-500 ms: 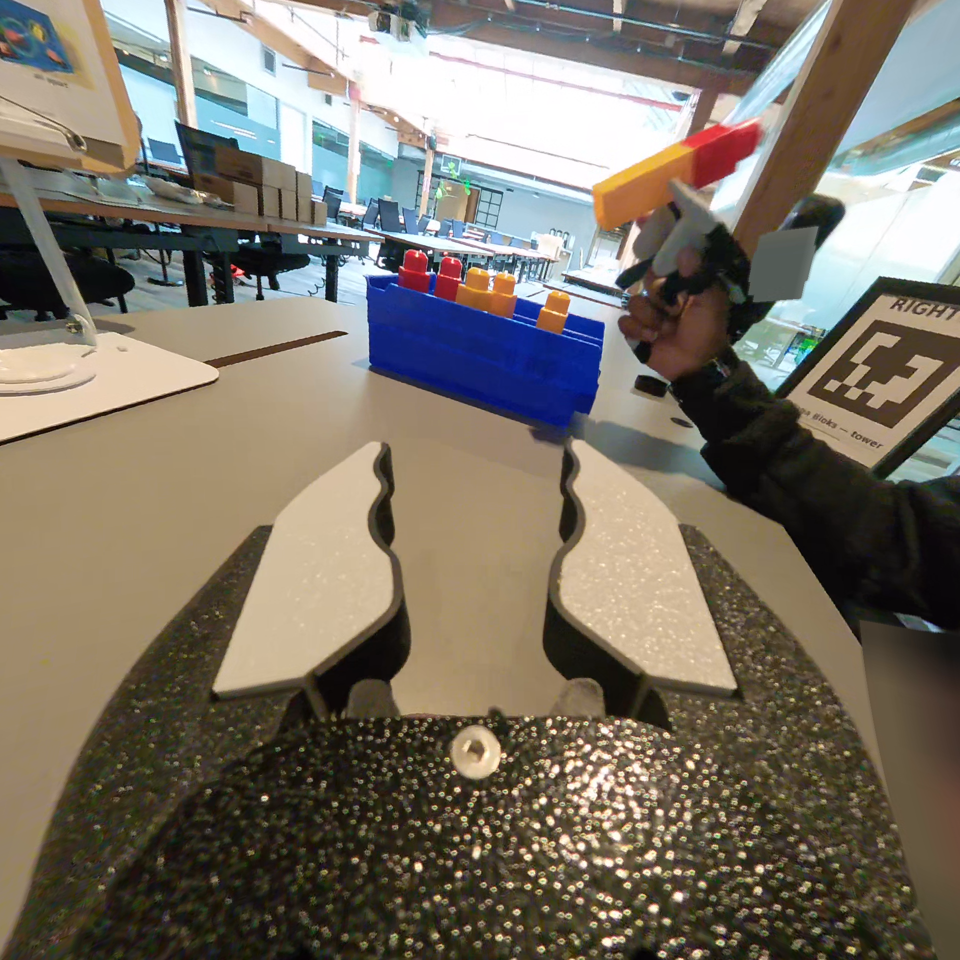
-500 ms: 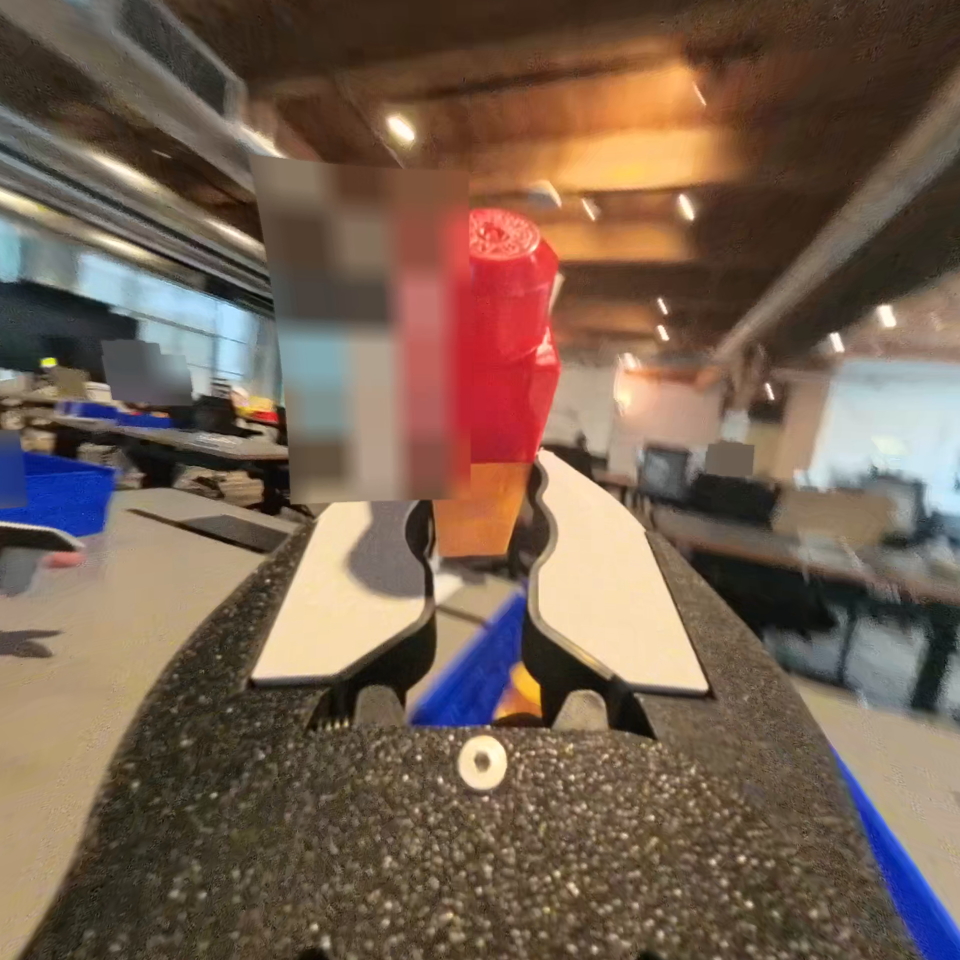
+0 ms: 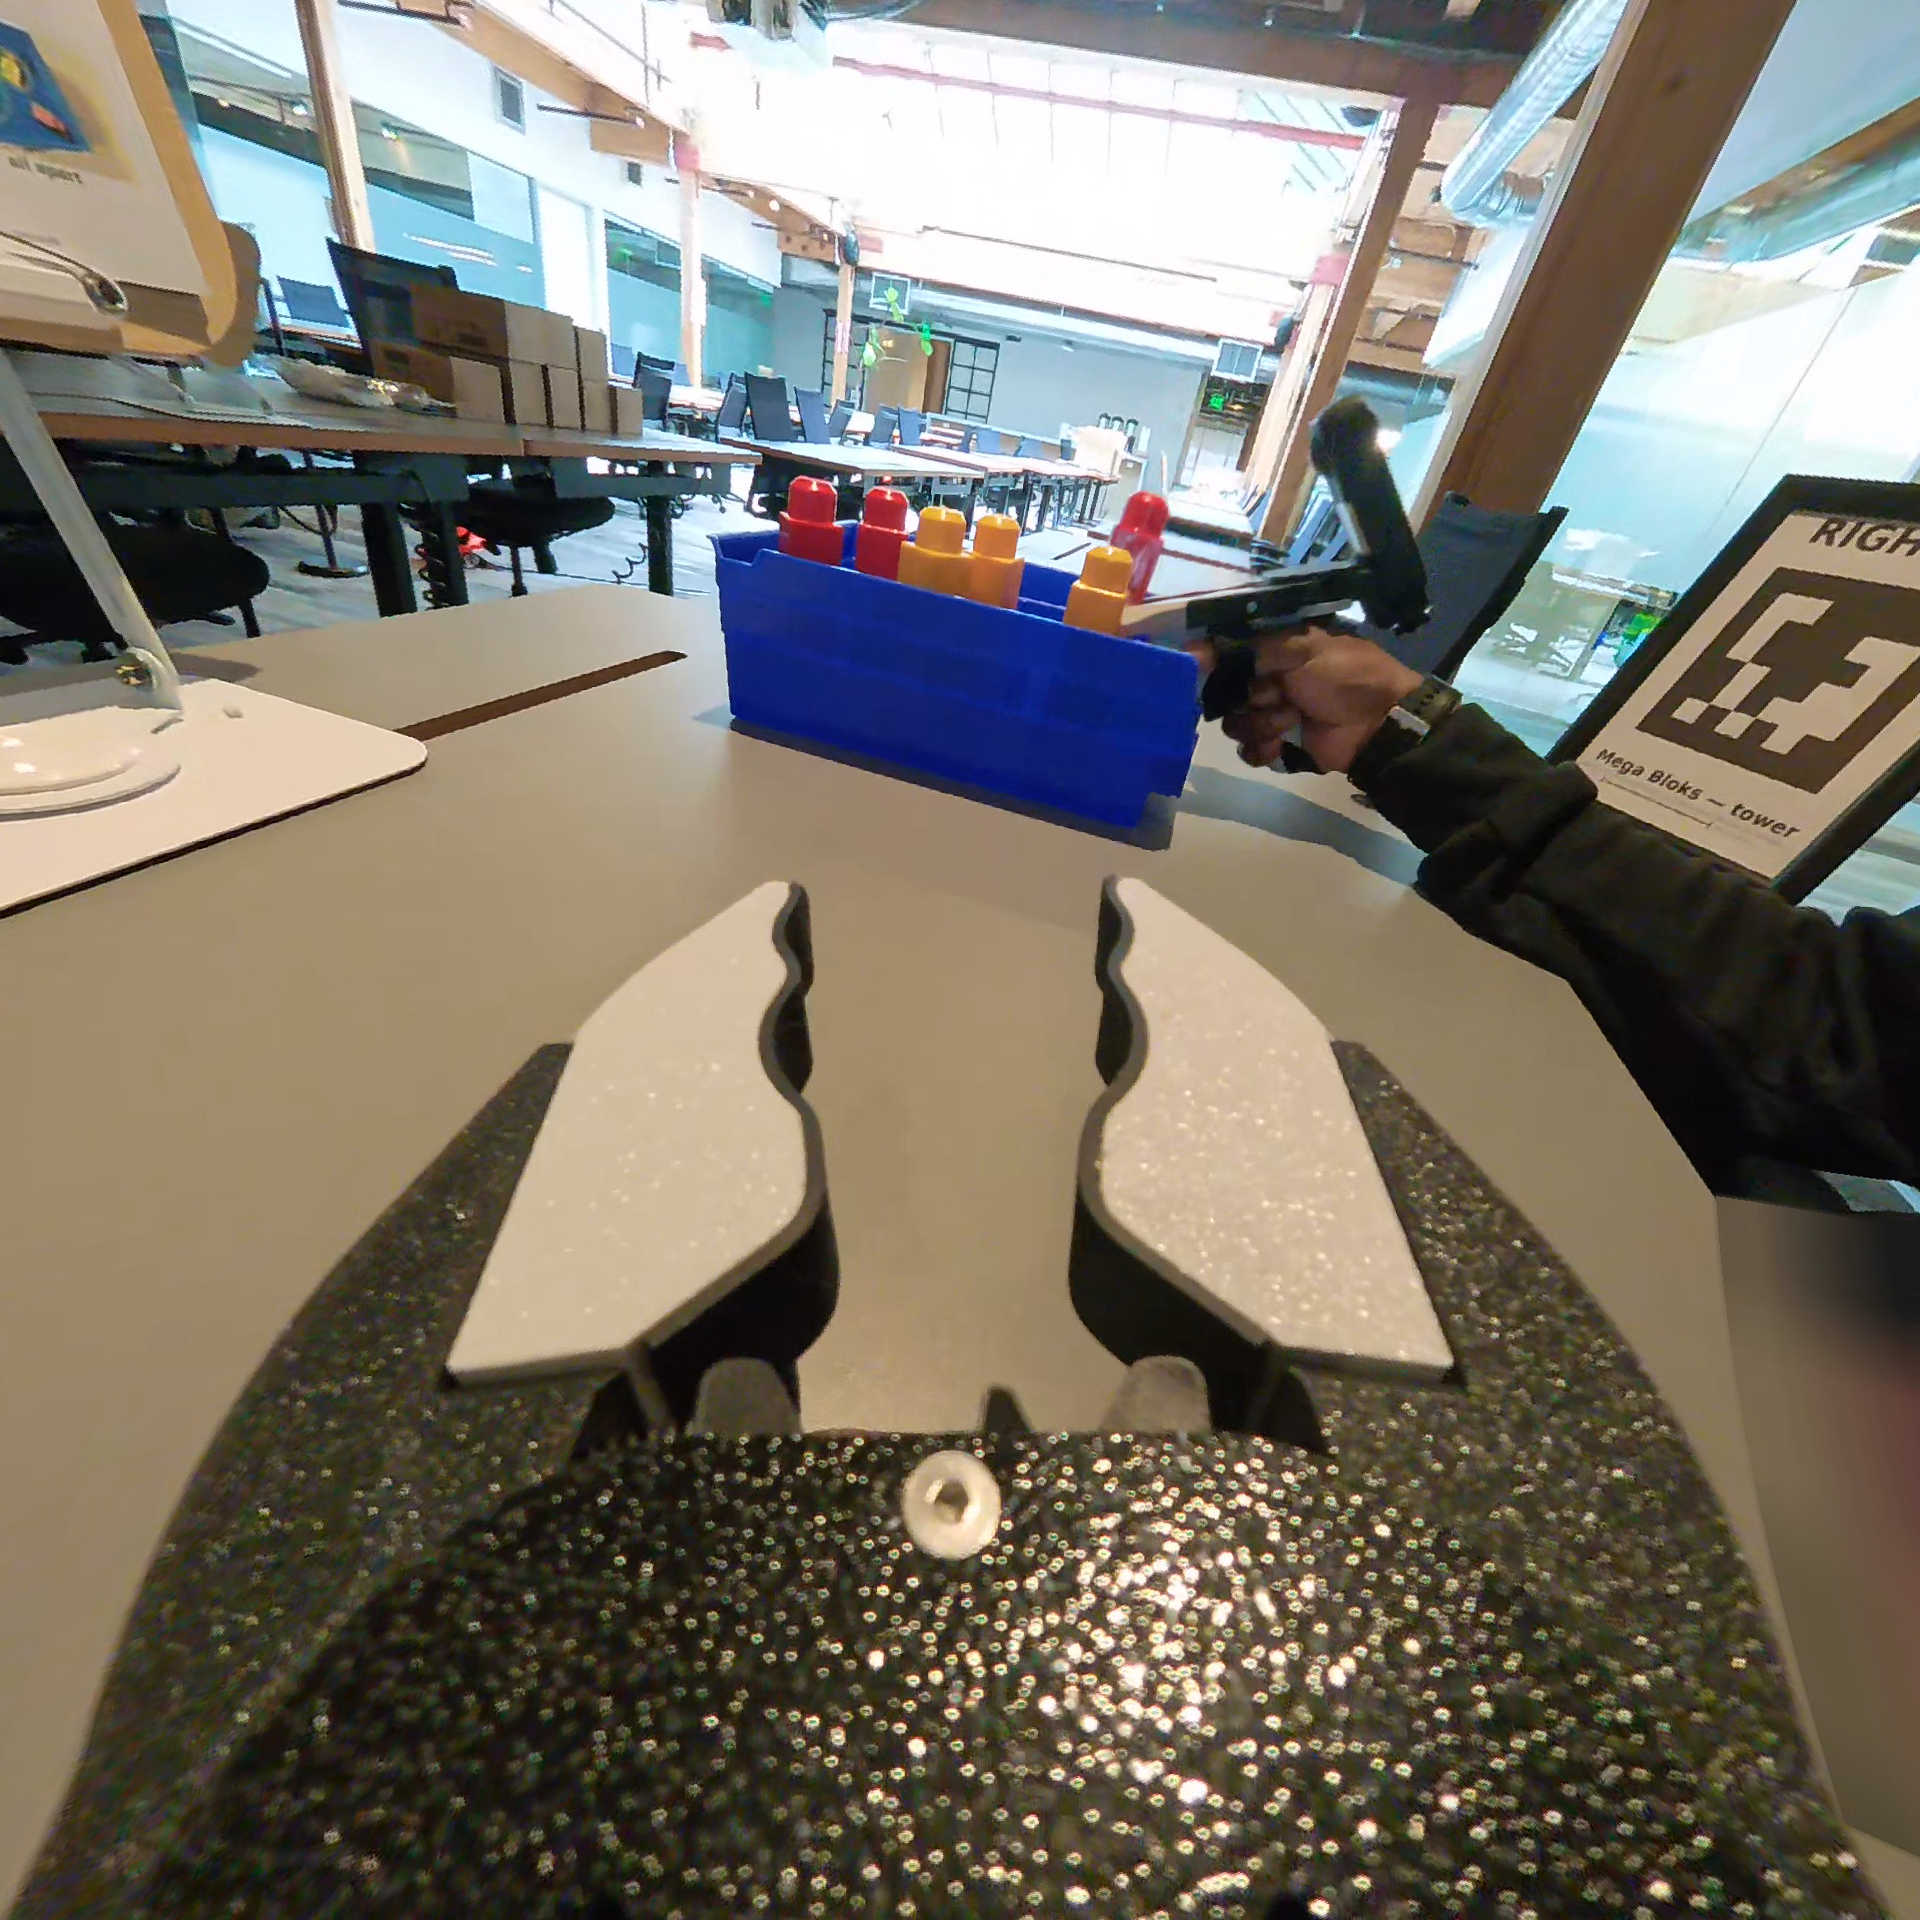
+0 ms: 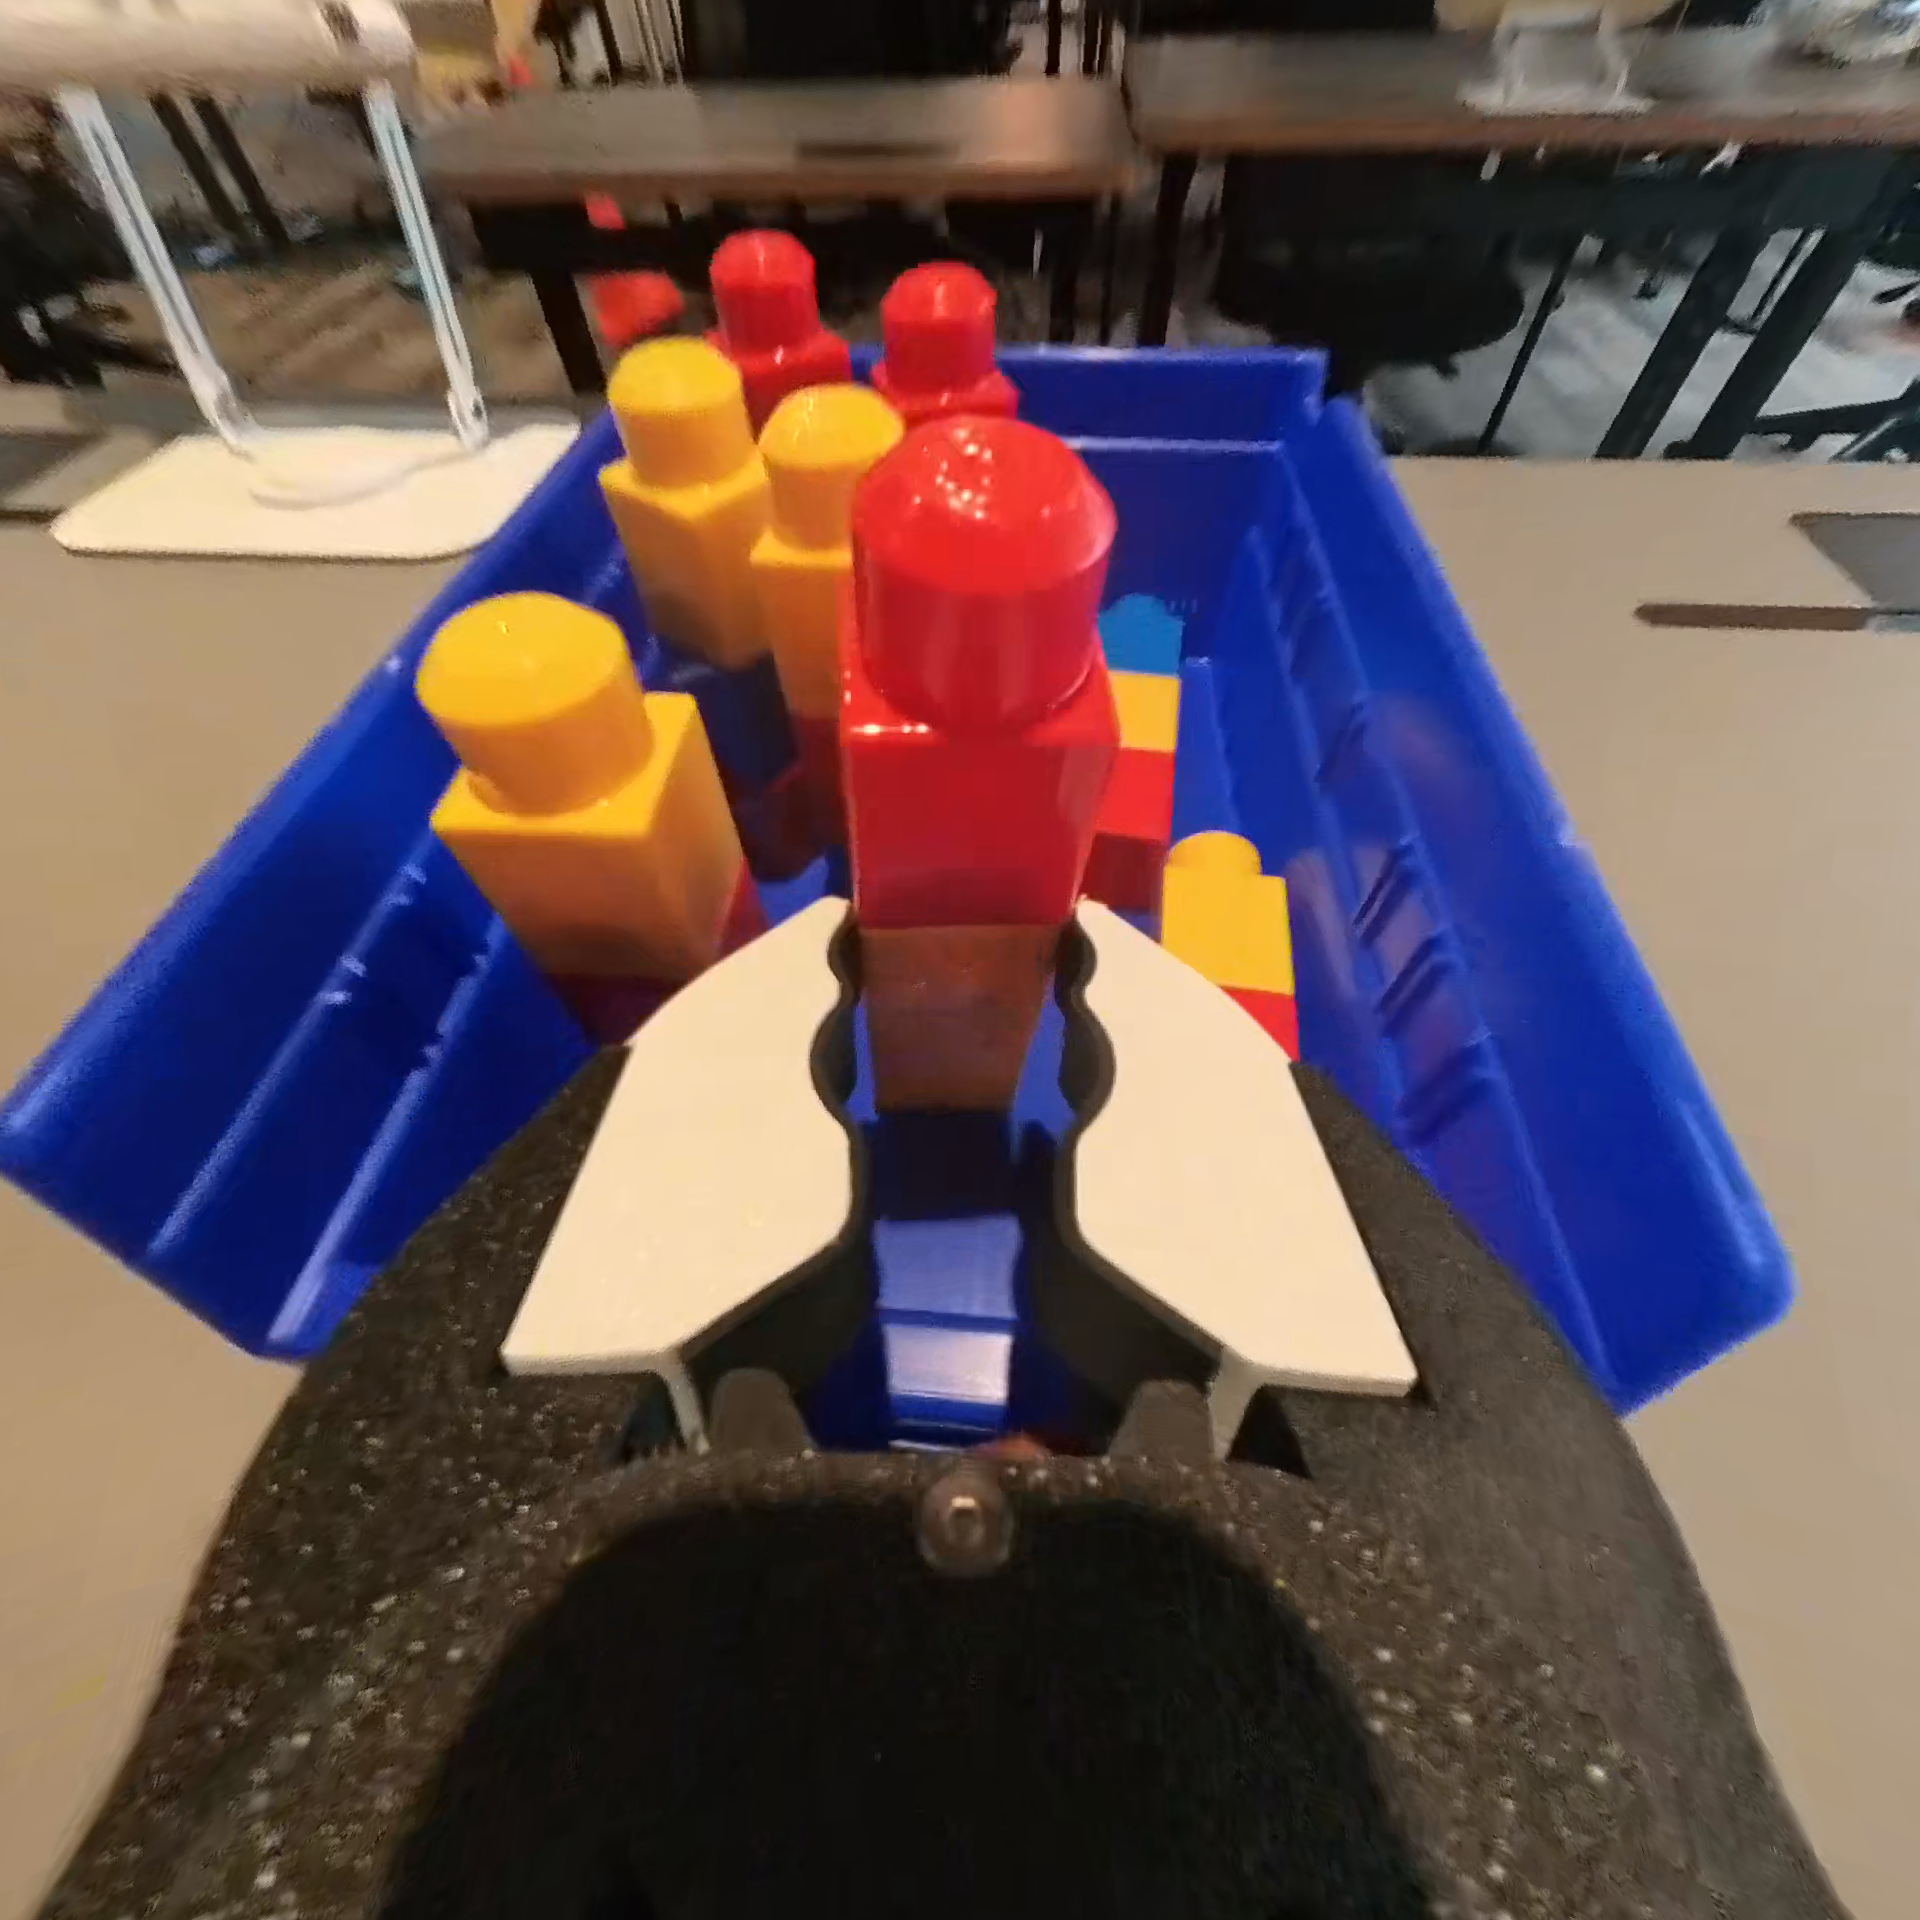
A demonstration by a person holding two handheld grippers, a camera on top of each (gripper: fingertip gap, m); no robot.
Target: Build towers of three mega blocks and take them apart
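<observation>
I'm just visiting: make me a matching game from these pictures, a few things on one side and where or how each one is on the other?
Things:
1. left gripper
2. right gripper
3. blue bin
4. framed sign

States:
a. clamped on a tower with a red top
b. open, empty, over bare table
c. propped at the table's right edge
d. holds standing towers

Pairs: 1-b, 2-a, 3-d, 4-c

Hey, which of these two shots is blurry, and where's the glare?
Right wrist view: motion-smeared, most at the edges and background desks; the tower in the right tool stays fairly sharp. Left wrist view: crisp, but the skylight is blown out, and speckle glints on the left tool housing.
</observation>
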